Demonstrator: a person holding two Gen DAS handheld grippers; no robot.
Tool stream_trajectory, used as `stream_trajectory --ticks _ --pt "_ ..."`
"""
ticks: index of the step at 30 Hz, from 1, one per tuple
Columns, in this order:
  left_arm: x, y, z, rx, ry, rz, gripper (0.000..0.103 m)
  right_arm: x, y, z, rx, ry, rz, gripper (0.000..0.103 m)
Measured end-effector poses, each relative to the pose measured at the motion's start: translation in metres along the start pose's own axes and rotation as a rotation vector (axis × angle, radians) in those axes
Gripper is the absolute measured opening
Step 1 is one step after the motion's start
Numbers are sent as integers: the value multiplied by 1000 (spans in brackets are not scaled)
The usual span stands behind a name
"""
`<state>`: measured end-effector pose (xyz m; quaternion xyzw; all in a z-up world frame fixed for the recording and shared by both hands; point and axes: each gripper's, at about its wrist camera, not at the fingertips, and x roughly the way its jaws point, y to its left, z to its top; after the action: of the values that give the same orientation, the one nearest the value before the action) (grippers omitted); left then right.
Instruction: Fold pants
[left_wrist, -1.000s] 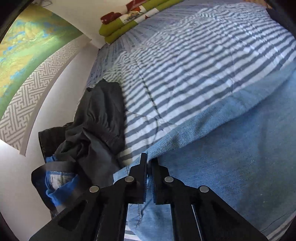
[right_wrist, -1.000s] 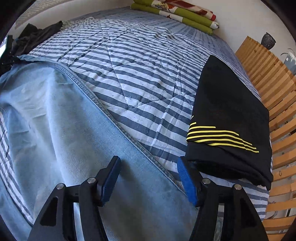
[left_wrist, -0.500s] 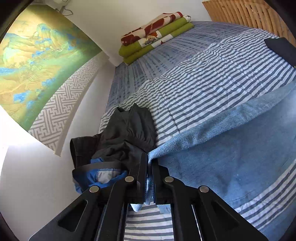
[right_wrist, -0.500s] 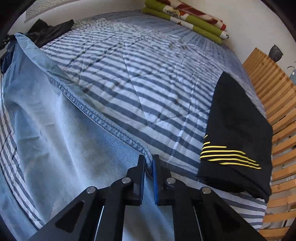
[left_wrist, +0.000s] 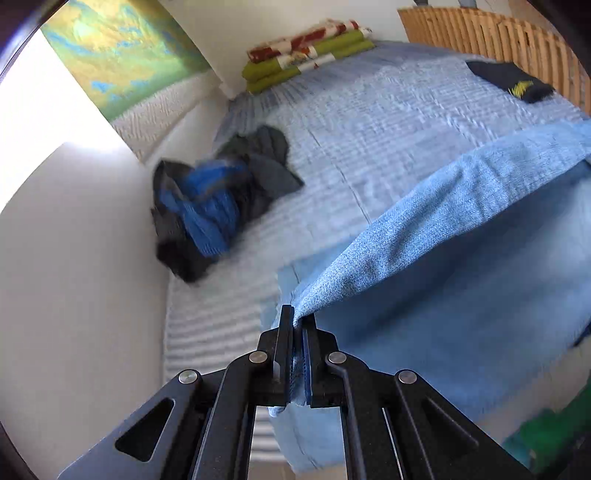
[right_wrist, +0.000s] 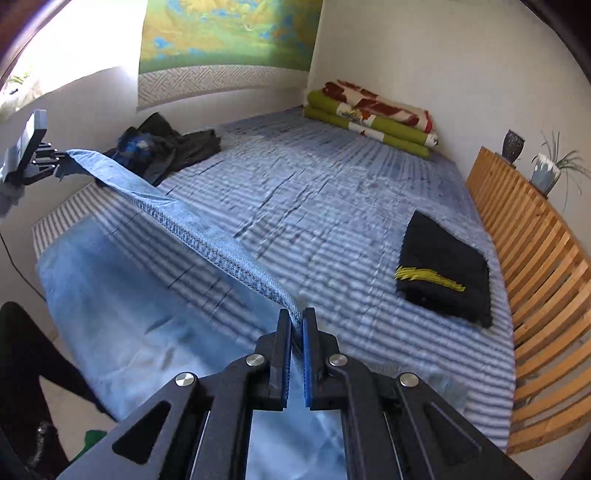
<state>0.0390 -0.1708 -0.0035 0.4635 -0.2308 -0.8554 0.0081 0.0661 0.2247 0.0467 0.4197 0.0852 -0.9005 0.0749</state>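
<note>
Light blue jeans (left_wrist: 443, 266) hang stretched above the striped bed, their lower part draped over the bed's front edge. My left gripper (left_wrist: 298, 325) is shut on one end of the jeans' upper edge. At the other end of that seamed edge (right_wrist: 207, 236), my right gripper (right_wrist: 294, 325) is shut on the denim. In the right wrist view the left gripper (right_wrist: 55, 162) shows at far left, holding the far end of the raised edge.
A folded black garment with yellow stripes (right_wrist: 443, 269) lies on the bed's right side, beside a wooden slatted headboard (right_wrist: 535, 266). A heap of dark and blue clothes (left_wrist: 218, 206) lies by the left wall. Folded green blankets (right_wrist: 369, 114) rest at the far end.
The right gripper went from open to shut on the jeans' edge. Both grippers have lifted it well above the bed, and the jeans now hang between them.
</note>
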Motion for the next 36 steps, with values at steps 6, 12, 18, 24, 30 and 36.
stream_trajectory --ticks 6,12,18,24,30,36 --pt "24 -44 -91 31 172 -101 14 63 51 -91 -47 297 54 7" --pt "-1 -1 -98 -125 114 -155 31 48 44 -78 -23 344 98 18" --pt "16 41 -94 -347 104 -218 34 14 85 -18 -94 199 166 25" --pt "39 50 -94 -516 163 -375 52 48 160 67 -152 54 302 36" --pt "50 59 -114 -820 165 -571 53 124 227 158 -128 25 447 37" --pt "67 42 -125 -969 162 -636 61 237 298 233 -131 149 565 37"
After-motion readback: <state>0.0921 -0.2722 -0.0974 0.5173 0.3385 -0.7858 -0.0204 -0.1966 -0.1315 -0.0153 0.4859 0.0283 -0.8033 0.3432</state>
